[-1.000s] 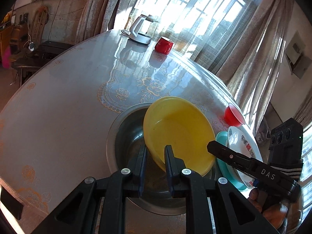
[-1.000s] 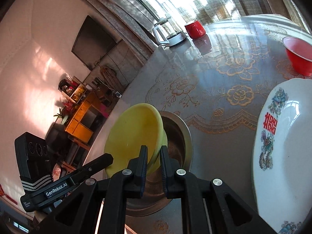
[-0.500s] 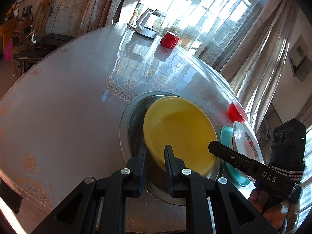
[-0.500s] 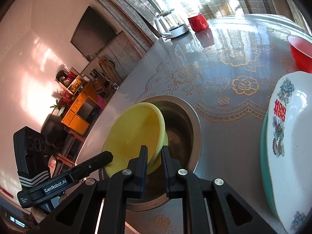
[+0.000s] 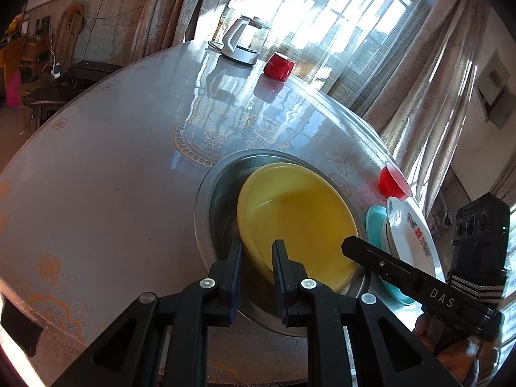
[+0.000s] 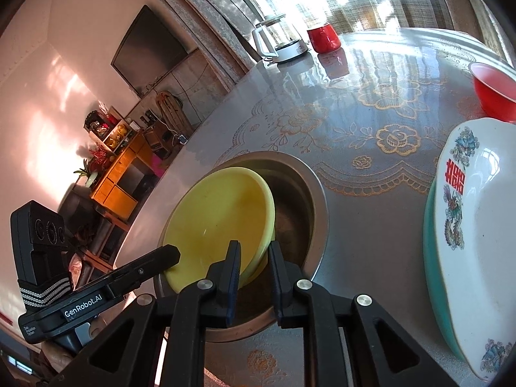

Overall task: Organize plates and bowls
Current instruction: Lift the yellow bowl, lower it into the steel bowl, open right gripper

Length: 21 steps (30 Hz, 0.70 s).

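- Yellow plastic bowl (image 5: 300, 222) is pinched at opposite rim edges: left gripper (image 5: 257, 258) on one side, right gripper (image 6: 254, 258) on the other, each with the rim between its fingers.
- Two-sided hold probably keeps the wide, shallow bowl level and under control.
- Bowl sits tilted inside the steel basin (image 5: 209, 193), the rim on the right gripper's side riding higher; whether it touches the basin floor is unclear.
- Nesting looks intended: smaller into larger.
- White plate (image 6: 477, 232) lies stacked on a teal plate (image 6: 430, 258), just beside the basin.
- Red bowl (image 6: 493, 90) stands apart beyond the plates, unsorted.
- Kettle (image 5: 242, 42) and mug (image 5: 279, 66) at the table's (image 5: 96, 177) far edge.
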Tool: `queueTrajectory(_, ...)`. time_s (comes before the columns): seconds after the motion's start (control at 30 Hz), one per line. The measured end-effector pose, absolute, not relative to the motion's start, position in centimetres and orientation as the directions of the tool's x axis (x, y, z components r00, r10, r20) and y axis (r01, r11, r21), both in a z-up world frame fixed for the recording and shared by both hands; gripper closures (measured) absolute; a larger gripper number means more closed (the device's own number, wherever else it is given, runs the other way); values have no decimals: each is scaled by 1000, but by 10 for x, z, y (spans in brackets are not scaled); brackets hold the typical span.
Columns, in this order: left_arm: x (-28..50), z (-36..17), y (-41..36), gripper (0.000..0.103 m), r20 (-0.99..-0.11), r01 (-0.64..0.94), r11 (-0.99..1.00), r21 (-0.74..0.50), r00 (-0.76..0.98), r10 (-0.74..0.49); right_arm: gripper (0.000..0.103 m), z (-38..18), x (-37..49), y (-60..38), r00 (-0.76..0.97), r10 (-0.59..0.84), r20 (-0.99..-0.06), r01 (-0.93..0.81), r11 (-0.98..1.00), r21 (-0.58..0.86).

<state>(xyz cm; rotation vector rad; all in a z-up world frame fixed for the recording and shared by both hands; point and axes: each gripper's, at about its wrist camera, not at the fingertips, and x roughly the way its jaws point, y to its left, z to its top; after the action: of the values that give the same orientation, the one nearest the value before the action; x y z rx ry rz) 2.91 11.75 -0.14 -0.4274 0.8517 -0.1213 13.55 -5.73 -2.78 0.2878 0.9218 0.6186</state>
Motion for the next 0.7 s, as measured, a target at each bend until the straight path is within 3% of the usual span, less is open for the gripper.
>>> queueTrajectory(0.5,30,-2,110,83,-709,-60,935,-349,670,-221,81,-26,134,-57,494,572,-654,-396,818,416)
queueTrajectory(0.7,27,0,104,82,-709,-70,965,-254,692,-137,81,-26,133,-57,496,580,-646,-398,814,424)
